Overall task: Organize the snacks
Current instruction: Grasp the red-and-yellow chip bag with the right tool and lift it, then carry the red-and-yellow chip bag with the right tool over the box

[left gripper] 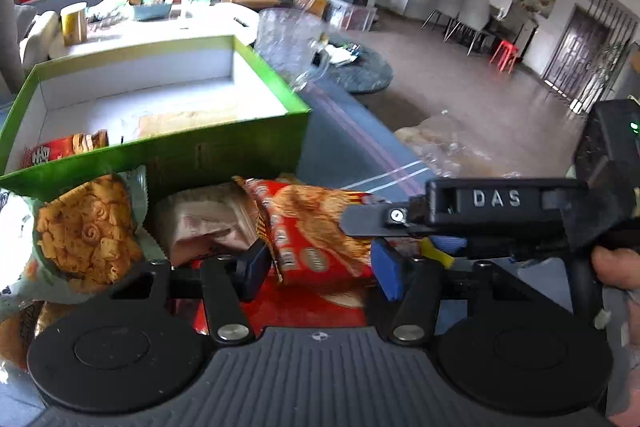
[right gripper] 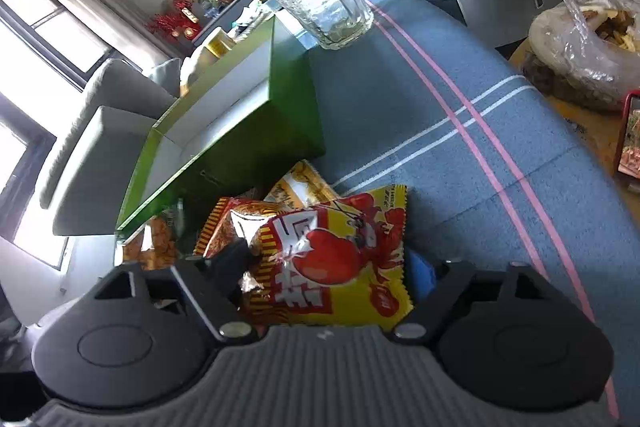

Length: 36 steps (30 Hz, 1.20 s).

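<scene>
Left wrist view: the left gripper has its fingers set apart on either side of a red chip packet, without visibly pinching it; the packet's long axis runs near-left to far-right. The right gripper enters from the right, its fingers closed on the packet's far right end. The packet lies in a pile just in front of the near wall of the open green box, between a crumpled pink-brown packet and open blue tablecloth; a green packet printed with fried squares lies at left. Inside the box, a red snack packet sits in the near-left corner. Right wrist view: a red-and-yellow packet lies flat between the fingers of the right gripper, its long axis running near to far. A glass mug stands at the box's far right corner; the striped cloth to the right carries nothing up to the bench edge.
</scene>
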Each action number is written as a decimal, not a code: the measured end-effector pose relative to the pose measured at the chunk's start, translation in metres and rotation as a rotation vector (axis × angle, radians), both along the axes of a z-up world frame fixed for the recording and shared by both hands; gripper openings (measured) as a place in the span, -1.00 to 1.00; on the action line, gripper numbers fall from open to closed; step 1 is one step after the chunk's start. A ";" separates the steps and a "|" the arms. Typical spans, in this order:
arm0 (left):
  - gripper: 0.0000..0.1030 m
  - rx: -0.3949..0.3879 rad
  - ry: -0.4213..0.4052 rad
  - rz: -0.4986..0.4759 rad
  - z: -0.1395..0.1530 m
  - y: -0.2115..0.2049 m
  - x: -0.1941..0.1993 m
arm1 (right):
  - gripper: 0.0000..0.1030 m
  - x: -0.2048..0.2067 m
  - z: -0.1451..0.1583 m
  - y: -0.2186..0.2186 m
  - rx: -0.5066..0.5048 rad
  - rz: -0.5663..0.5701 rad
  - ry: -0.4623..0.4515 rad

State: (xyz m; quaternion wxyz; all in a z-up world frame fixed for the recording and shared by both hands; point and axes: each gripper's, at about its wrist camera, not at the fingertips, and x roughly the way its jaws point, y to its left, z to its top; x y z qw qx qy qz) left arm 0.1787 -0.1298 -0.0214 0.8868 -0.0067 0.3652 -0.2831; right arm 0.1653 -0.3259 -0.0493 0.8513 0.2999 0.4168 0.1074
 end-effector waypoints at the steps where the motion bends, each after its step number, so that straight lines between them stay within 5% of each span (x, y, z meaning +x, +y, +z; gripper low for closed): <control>1: 0.00 0.010 -0.030 -0.006 0.004 -0.001 -0.007 | 0.46 -0.002 0.002 -0.002 0.031 0.006 -0.005; 16: 0.03 0.004 -0.308 0.108 0.067 0.051 -0.073 | 0.45 -0.040 0.078 0.046 -0.002 0.098 -0.256; 26: 0.10 -0.029 -0.376 0.223 0.090 0.088 -0.066 | 0.45 -0.022 0.112 0.089 -0.044 0.186 -0.353; 36: 0.10 -0.041 -0.367 0.266 0.082 0.102 -0.041 | 0.45 0.006 0.111 0.110 -0.069 0.212 -0.354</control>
